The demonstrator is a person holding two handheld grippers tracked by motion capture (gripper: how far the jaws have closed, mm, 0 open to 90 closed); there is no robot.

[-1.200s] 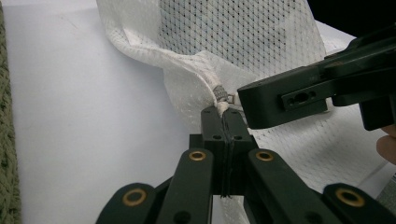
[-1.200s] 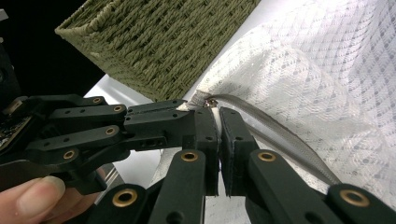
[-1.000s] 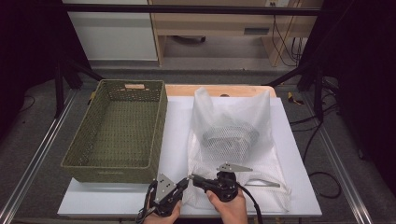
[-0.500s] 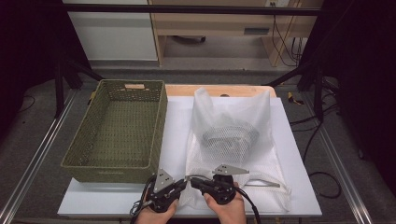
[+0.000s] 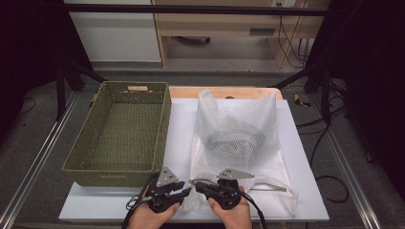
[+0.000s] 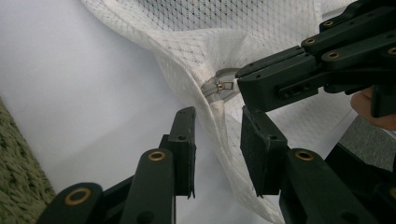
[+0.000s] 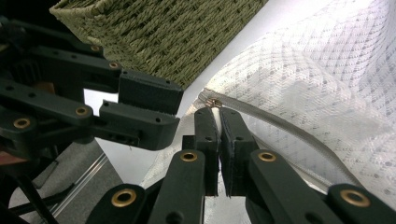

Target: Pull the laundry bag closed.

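Mesh bag [image 6: 219,116] between parted left tongs [image 6: 217,144]

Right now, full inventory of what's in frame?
Mesh laundry bag: 1, white, on the table's right half, something dark inside, too blurred to tell.
Zipper: 1, grey with a brass-coloured slider, at the bag's near left corner.
Basket: 1, olive-green woven, on the table's left.
Table: 1, white top.
Left gripper: 1, black, jaws have just been opening, bag edge between them, pads clear of it.
Right gripper: 1, black, shut on the bag's zipper edge.
Hands: 2, at the near edge.
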